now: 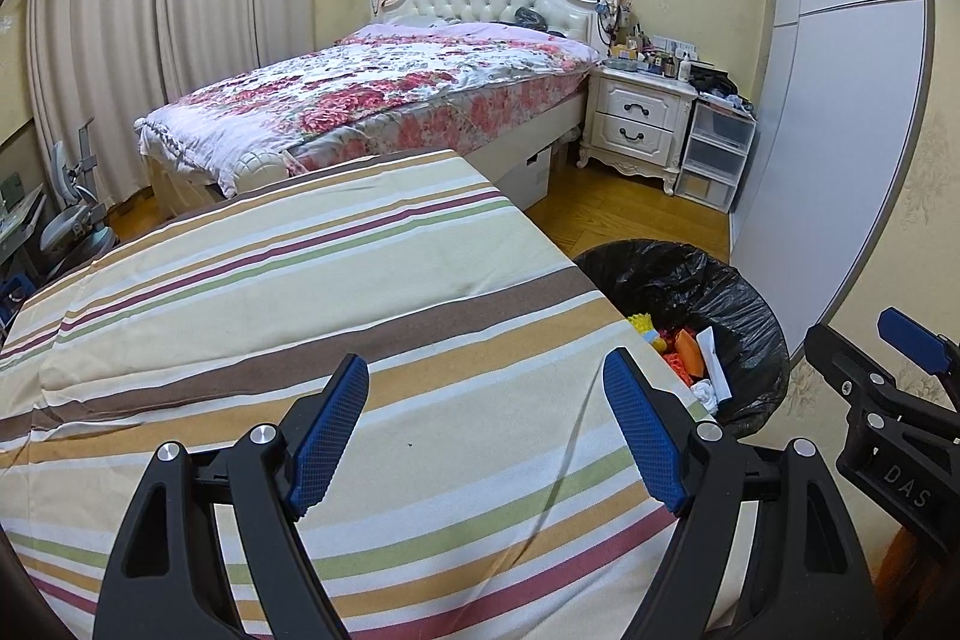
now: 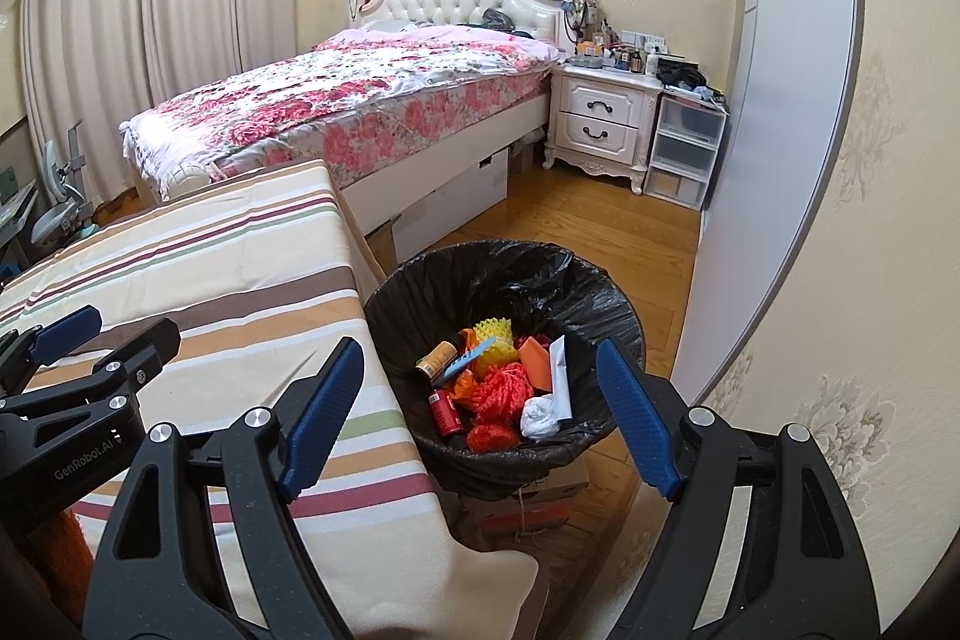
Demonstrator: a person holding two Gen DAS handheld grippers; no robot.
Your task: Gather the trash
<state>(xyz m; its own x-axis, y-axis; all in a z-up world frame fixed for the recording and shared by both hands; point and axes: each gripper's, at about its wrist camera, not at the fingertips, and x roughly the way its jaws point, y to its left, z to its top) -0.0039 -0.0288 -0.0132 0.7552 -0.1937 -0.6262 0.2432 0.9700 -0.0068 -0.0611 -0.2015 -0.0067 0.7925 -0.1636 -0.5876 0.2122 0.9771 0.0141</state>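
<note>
My left hand-held gripper [image 1: 486, 424] and right hand-held gripper [image 2: 480, 412] both gape wide, holding nothing. One black-lined trash bin [image 2: 606, 316], centre frame beside the striped tabletop [image 2: 240, 268], holds two cans.

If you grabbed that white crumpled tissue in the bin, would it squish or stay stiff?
The white crumpled tissue would probably squish, since it looks like a soft, wrinkled wad. It is likely very light, resting on top of the orange netting. It seems unlikely to roll far.
</note>
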